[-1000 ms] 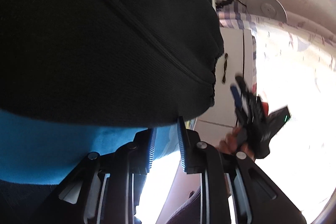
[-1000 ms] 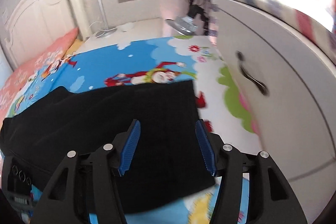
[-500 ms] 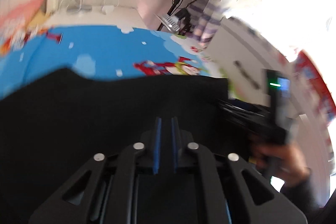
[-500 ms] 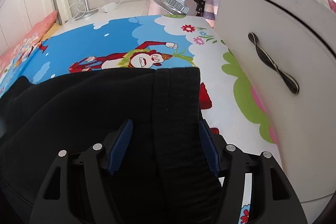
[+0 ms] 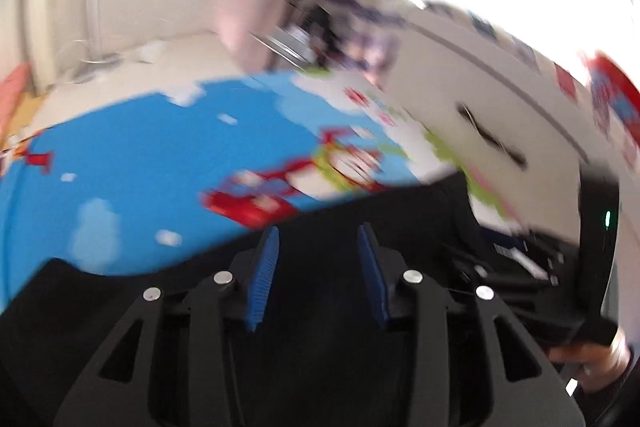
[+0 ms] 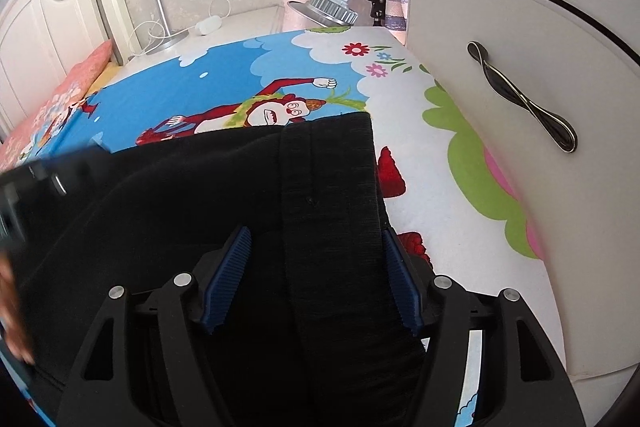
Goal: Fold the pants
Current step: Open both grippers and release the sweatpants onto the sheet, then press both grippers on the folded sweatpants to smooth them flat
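Observation:
The black pants [image 6: 224, 195] lie folded on a bed with a blue cartoon sheet [image 6: 224, 83]; their ribbed waistband [image 6: 332, 179] runs along the right edge. My right gripper [image 6: 314, 247] is open and empty just above the waistband. My left gripper [image 5: 318, 239] is open and empty above the pants [image 5: 320, 307], in a blurred view. The right gripper and the hand holding it show at the right of the left wrist view [image 5: 560, 267]. The left gripper shows blurred at the left of the right wrist view [image 6: 36, 187].
A white cabinet [image 6: 520, 75] with a dark handle [image 6: 520, 99] stands close on the right. A clamp lamp [image 6: 328, 3] and a fan stand at the back. A white headboard [image 6: 48, 27] and a pink pillow [image 6: 52, 107] are at the far left.
My left gripper has opened and let go of the pants, which now lie flat on the bed. My right gripper has stayed open above the waistband.

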### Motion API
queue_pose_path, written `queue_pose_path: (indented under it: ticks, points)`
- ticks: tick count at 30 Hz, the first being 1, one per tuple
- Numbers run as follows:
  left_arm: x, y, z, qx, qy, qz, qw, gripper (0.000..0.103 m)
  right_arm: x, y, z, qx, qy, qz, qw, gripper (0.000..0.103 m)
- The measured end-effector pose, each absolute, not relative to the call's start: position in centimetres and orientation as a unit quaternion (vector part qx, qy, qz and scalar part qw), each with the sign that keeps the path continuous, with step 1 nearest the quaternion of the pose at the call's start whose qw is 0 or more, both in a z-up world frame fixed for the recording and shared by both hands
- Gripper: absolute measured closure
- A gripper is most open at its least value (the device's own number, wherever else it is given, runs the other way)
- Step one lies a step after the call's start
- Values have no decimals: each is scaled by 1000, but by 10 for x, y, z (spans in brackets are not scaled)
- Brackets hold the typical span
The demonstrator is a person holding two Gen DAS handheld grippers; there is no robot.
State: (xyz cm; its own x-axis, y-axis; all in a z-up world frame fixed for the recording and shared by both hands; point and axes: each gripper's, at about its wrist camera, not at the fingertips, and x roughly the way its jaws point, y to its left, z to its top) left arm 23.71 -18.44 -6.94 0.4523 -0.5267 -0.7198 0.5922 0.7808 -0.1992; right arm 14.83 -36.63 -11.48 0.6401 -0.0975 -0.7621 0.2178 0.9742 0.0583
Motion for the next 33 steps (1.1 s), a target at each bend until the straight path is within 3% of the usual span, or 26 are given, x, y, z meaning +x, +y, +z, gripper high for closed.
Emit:
queue_pose_path:
  ticks: [3, 6, 10, 18, 23, 26, 29, 33]
  points:
    - [246, -208, -98, 71, 445, -310, 837, 61, 149, -367, -115, 74, 417, -85, 902, 43]
    - [257, -199, -85, 46, 440, -277, 853, 58, 150, -368, -115, 76, 420, -90, 900, 40]
    - [230, -150, -50, -14, 388, -281, 878, 61, 149, -368, -116, 76, 419, -93, 900, 38]
    - [136, 55, -57, -45, 372, -74, 924, 64, 148, -367, -116, 73, 415, -106, 901, 33]
    - [89, 188, -79, -79, 399, 65, 911, 67, 153, -370, -114, 86, 433, -129, 888, 17]
    - [56, 237, -88, -117, 379, 56, 916, 69, 157, -373, -106, 116, 453, -153, 870, 14]
    - [40, 246, -82, -120, 362, 51, 923, 50, 144, -348, -79, 113, 420, -176, 883, 12]
    - [35, 256, -85, -124, 361, 65, 922, 51, 123, -263, -41, 128, 360, -88, 920, 9]
